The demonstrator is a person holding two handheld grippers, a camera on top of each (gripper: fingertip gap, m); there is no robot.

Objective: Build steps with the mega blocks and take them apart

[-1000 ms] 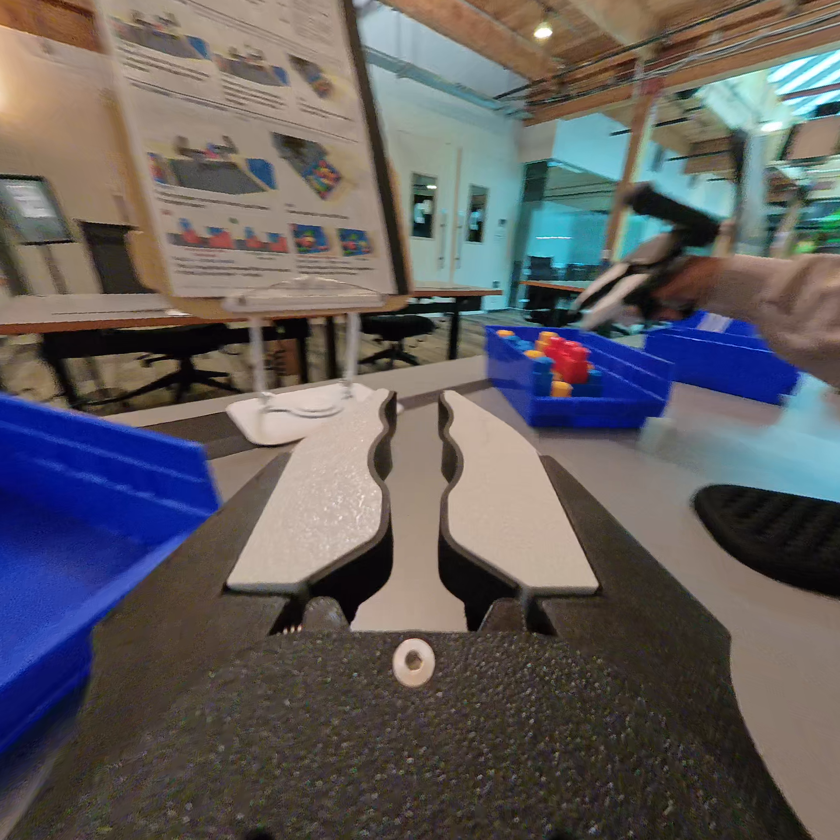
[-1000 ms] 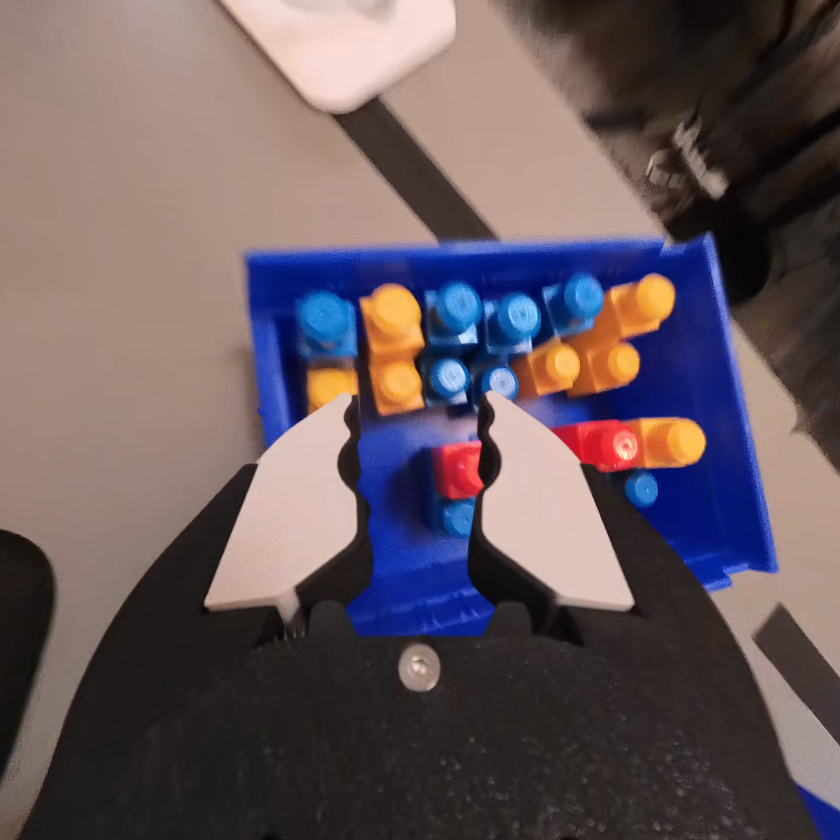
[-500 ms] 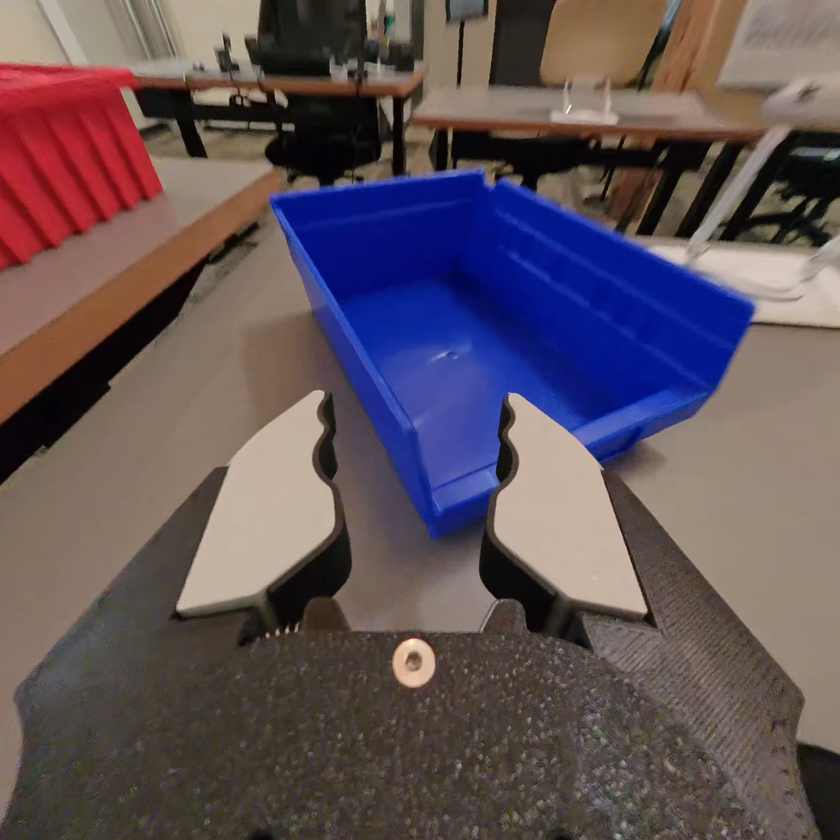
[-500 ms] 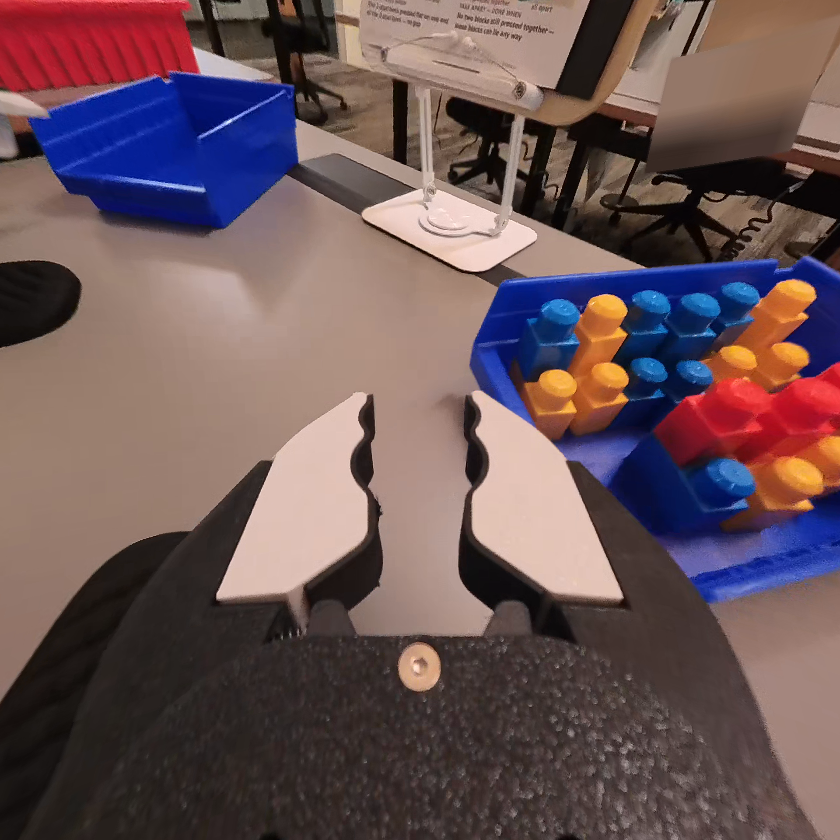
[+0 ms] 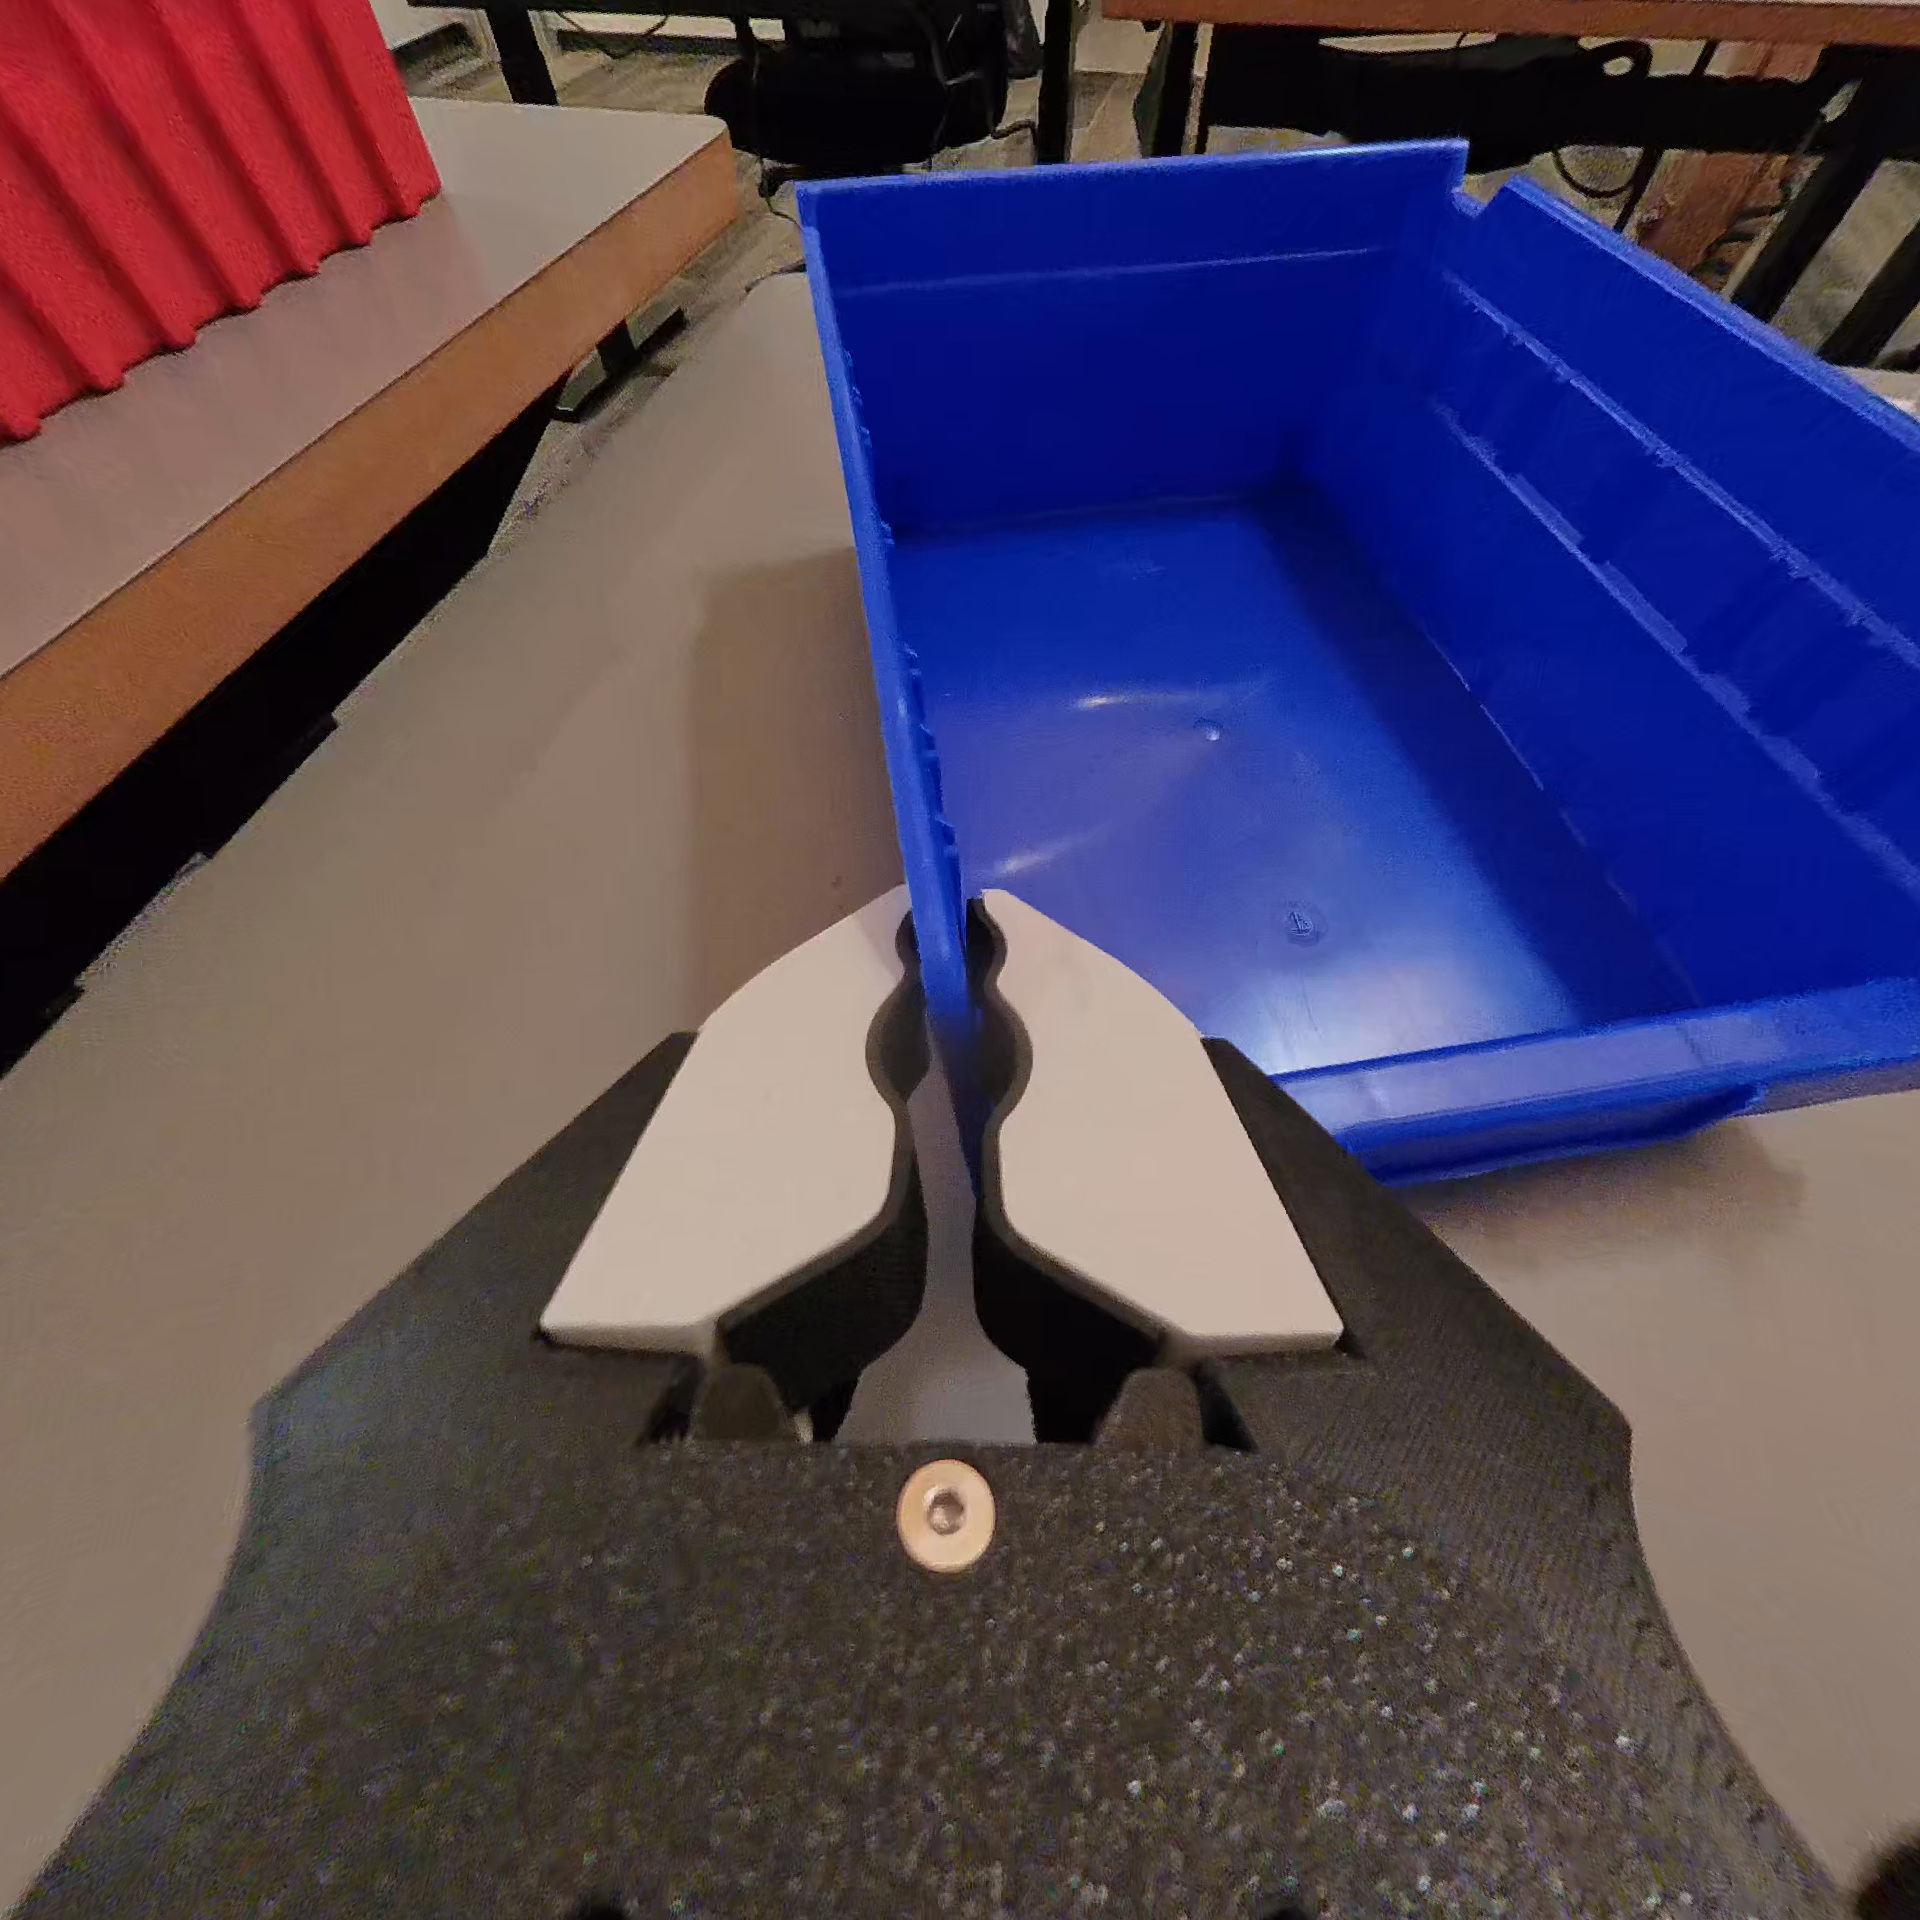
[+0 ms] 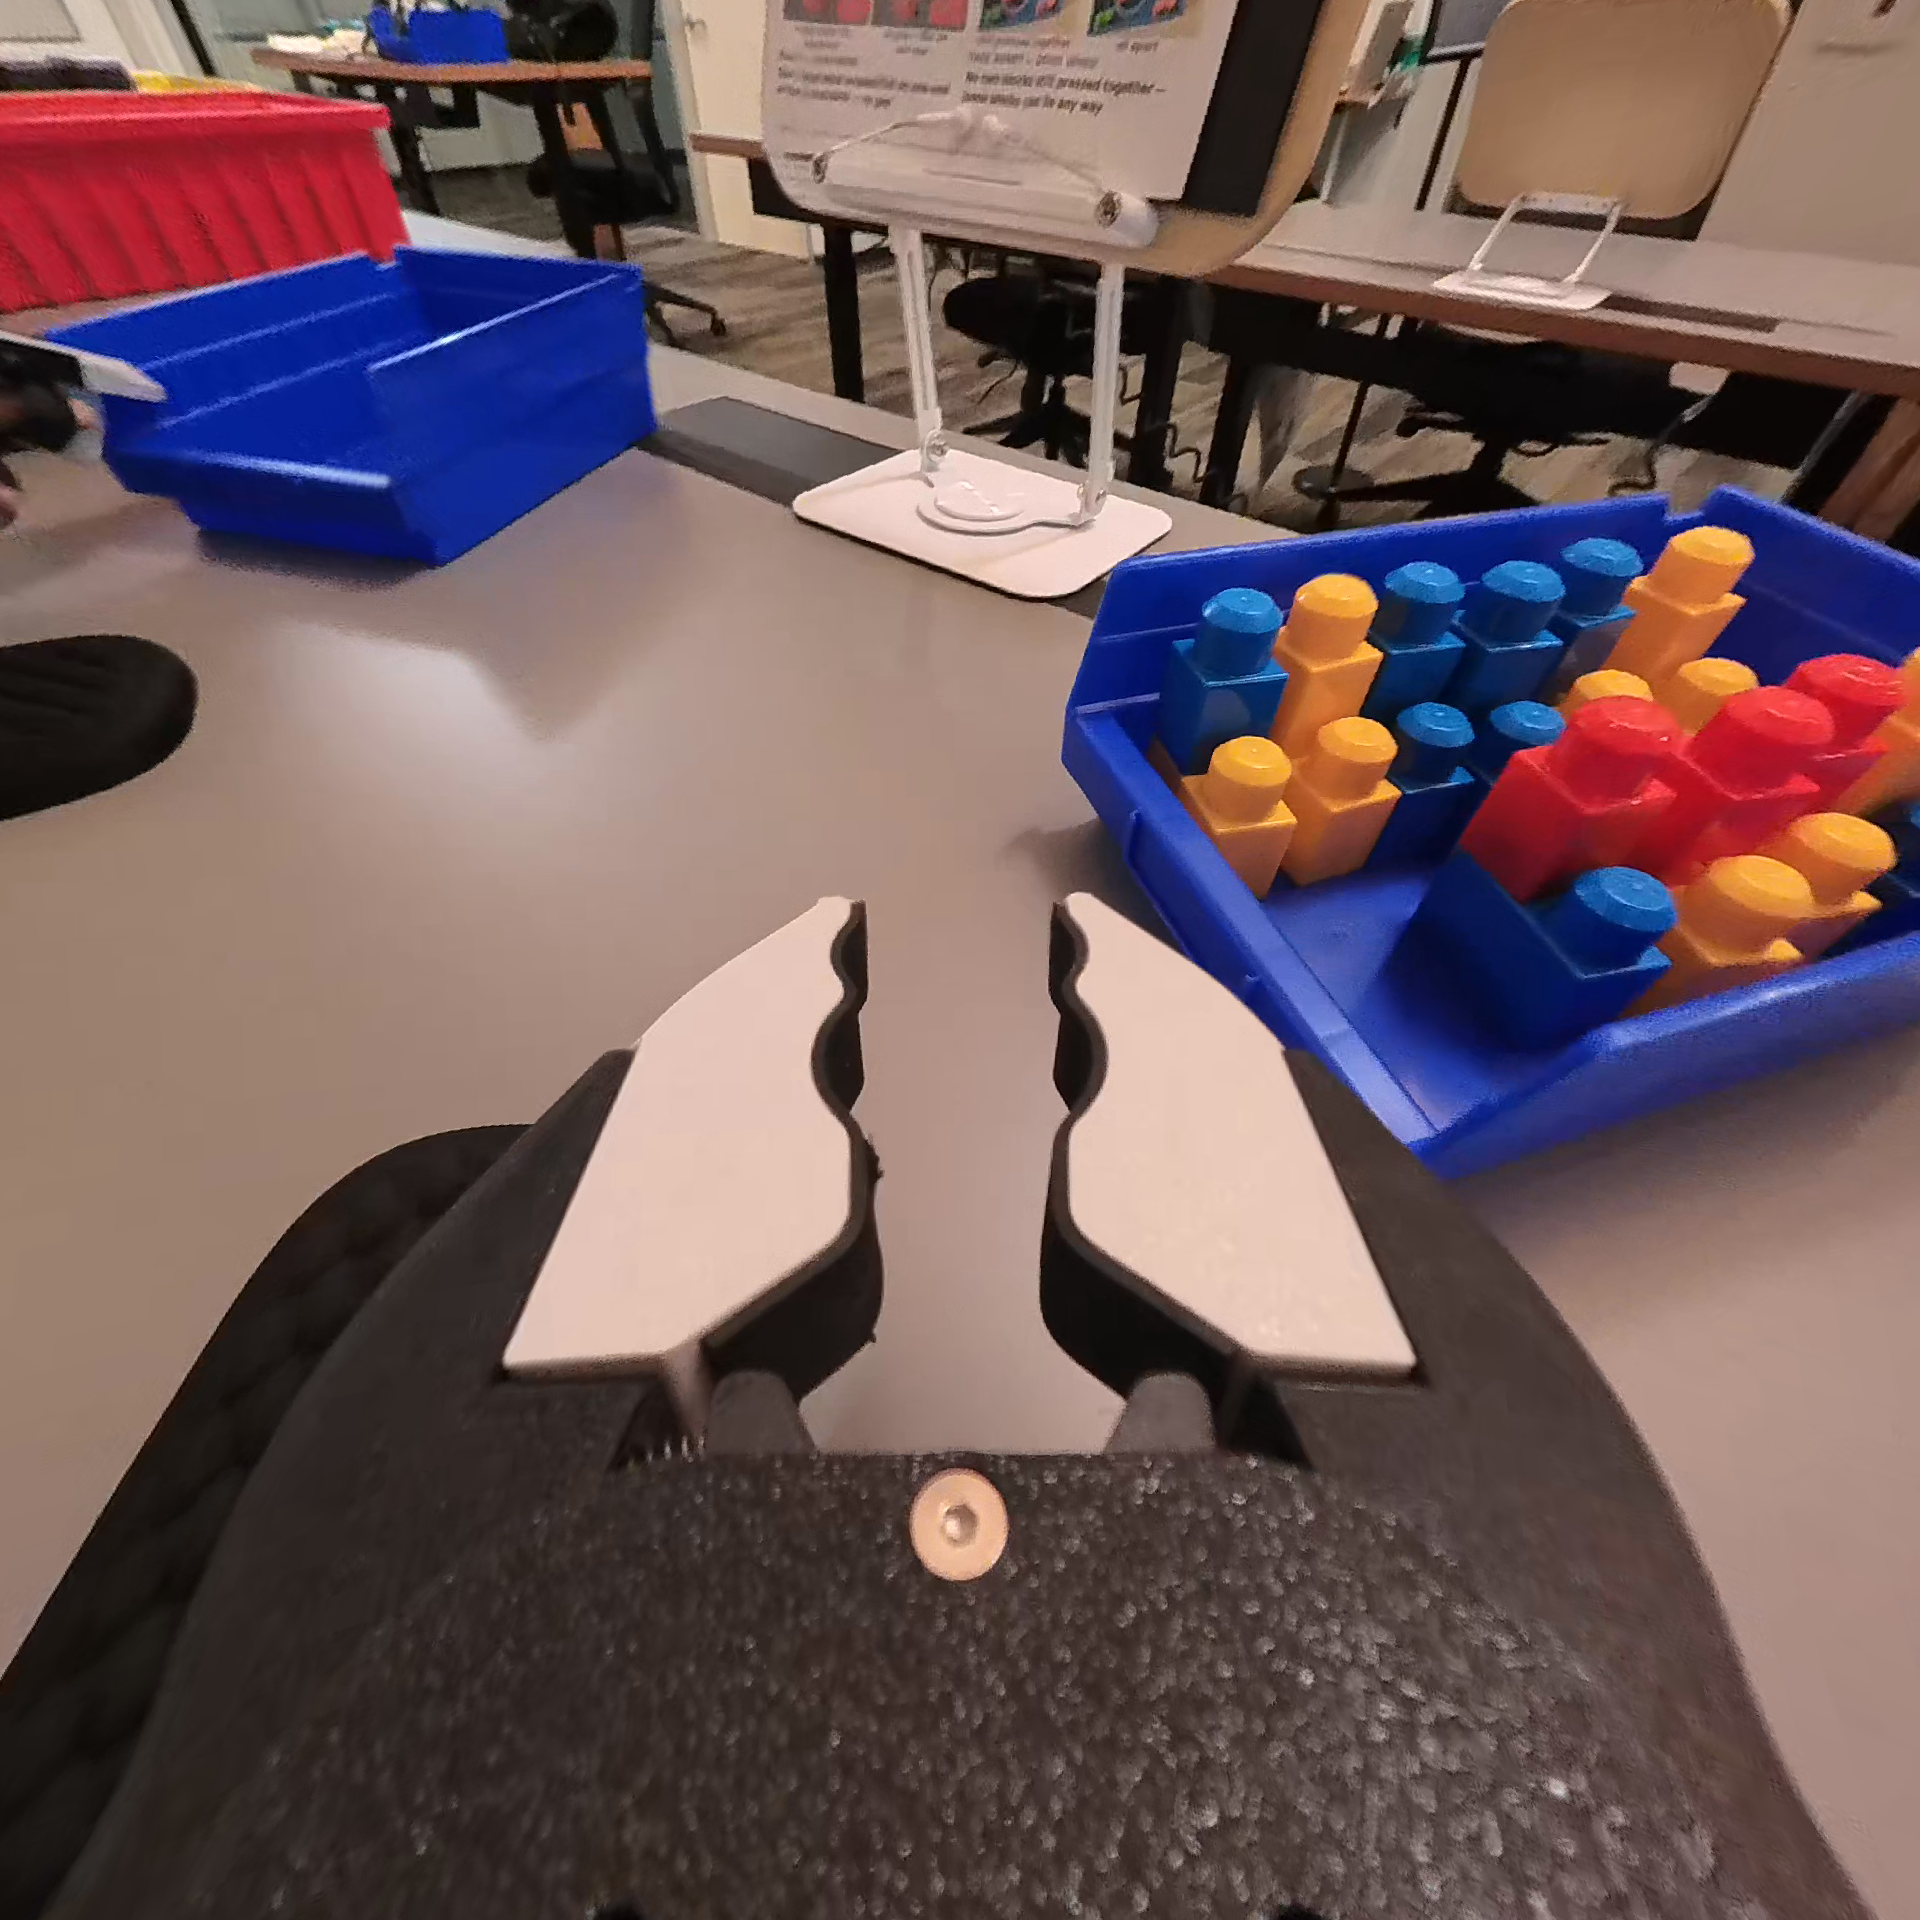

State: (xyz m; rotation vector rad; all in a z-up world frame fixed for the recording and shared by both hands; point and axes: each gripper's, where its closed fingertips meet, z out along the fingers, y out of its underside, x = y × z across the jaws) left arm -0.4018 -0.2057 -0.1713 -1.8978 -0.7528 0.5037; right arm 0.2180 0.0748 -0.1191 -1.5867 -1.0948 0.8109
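An empty blue bin (image 5: 1247, 779) stands on the grey table (image 5: 468, 831). My left gripper (image 5: 940, 914) is shut on the bin's left side wall near the front corner, one pad outside and one inside. In the right wrist view the same bin (image 6: 364, 416) is at the far left, with one finger (image 6: 104, 379) of my left gripper at its edge. A second blue bin (image 6: 1351, 1039) at the right holds several blue, orange and red mega blocks (image 6: 1590, 790). My right gripper (image 6: 956, 914) is open and empty above the table, left of that bin.
A white stand (image 6: 987, 509) holding an instruction sheet is at the back of the table. Black pads (image 6: 83, 717) lie at the left and under my right gripper. A red corrugated object (image 5: 156, 156) sits on a neighbouring table. The gap from one gripper's tips to the other's is roughly 70 cm.
My left gripper swung over to the empty bin and shut on its side wall. My right gripper drew back from above the block bin to over the table and has since held still.
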